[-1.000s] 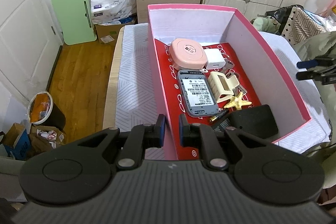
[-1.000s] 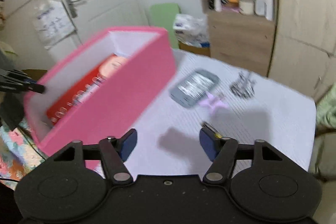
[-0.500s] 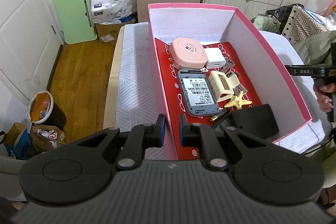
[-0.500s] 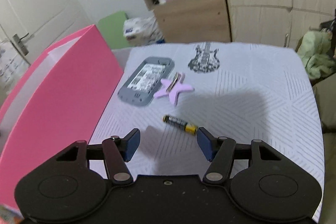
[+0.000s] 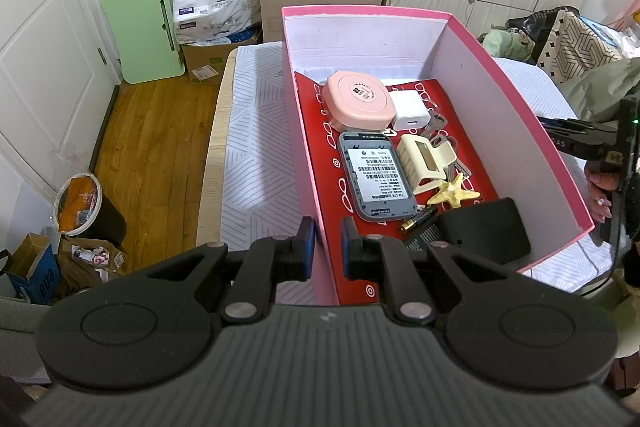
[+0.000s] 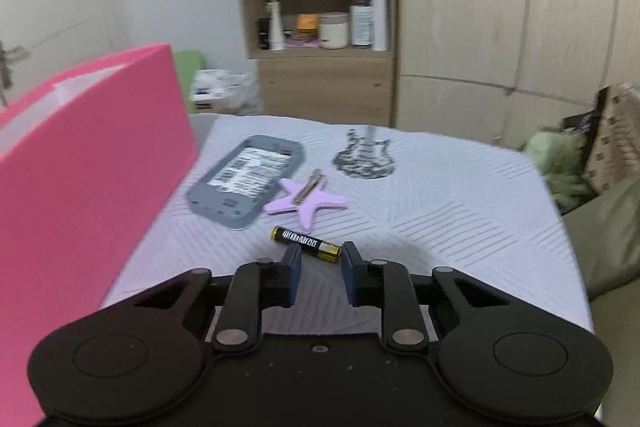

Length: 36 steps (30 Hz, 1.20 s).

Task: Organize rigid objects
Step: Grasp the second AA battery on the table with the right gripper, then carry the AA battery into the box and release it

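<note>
Pink box (image 5: 500, 123), open-topped, centre of the left wrist view, resting on a white patterned cloth (image 5: 256, 147). Contents on its red liner: pink rounded case (image 5: 356, 101) toward the far end, white charger cube (image 5: 410, 111) just beside it, grey device (image 5: 374, 181) with a label facing up, cream hair claw (image 5: 422, 163), yellow starfish clip (image 5: 454, 191), a small battery (image 5: 418, 219) and a black block (image 5: 486, 231) at the near end.

Left gripper (image 5: 325, 251), lower centre of that view: clamped on the near wall of the box, one pad outside and one inside.

Right gripper (image 6: 318, 269), lower centre of the right wrist view: jaws have just been closing and stand narrowly apart, low over the cloth. AA battery (image 6: 307, 239) lies just ahead of the tips, its gold end near the right pad; whether the pads touch it cannot be told.

Further items on the cloth, middle of the right view: second grey device (image 6: 246, 179), lilac star clip (image 6: 306, 205), guitar-shaped piece (image 6: 364, 155). Box wall fills the left side.
</note>
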Tool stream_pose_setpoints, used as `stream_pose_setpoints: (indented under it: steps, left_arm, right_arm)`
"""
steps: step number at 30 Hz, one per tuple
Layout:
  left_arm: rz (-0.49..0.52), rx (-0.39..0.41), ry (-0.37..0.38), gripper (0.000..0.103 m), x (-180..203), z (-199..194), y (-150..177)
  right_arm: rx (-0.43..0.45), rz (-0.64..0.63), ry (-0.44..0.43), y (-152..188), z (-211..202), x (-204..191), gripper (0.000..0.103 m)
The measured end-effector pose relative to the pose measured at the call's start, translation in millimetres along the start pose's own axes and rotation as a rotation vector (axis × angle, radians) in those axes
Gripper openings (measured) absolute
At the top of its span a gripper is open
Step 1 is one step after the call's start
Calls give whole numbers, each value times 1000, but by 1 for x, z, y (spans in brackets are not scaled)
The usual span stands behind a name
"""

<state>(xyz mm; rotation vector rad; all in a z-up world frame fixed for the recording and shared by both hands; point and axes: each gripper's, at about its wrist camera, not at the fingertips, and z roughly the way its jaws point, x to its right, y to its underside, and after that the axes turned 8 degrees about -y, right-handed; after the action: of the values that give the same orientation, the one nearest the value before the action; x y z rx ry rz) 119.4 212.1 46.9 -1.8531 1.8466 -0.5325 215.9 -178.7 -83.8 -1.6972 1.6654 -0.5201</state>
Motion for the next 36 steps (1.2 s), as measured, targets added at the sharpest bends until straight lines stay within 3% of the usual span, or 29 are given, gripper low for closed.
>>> stream_pose_setpoints:
  steps: [2, 5, 10, 14, 17, 20, 27, 33, 36]
  left_arm:
    - [-1, 0, 1, 12, 0, 0, 0]
    - [-1, 0, 2, 13, 0, 0, 0]
    - [1, -1, 1, 13, 1, 0, 0]
    - [-4, 1, 7, 14, 0, 1, 1]
    - [-8, 1, 16, 14, -2, 1, 2]
    - [-4, 1, 16, 14, -2, 1, 2]
    - [-7, 2, 16, 14, -1, 1, 1]
    - [-7, 0, 14, 14, -1, 2, 0]
    - [-7, 1, 12, 14, -2, 1, 1]
  right_arm:
    - [3, 27, -6, -1, -2, 3, 31]
    - [15, 44, -19, -1, -1, 4, 55]
    - [23, 44, 10, -1, 4, -7, 61]
    - [58, 104, 45, -2, 13, -16, 78]
    - [70, 80, 116, -4, 21, -26, 77]
    - [64, 35, 136, -7, 23, -28, 47]
    - [76, 50, 54, -3, 7, -18, 46]
    - [135, 47, 9, -8, -20, -22, 46]
    - [180, 39, -54, -22, -42, -32, 46]
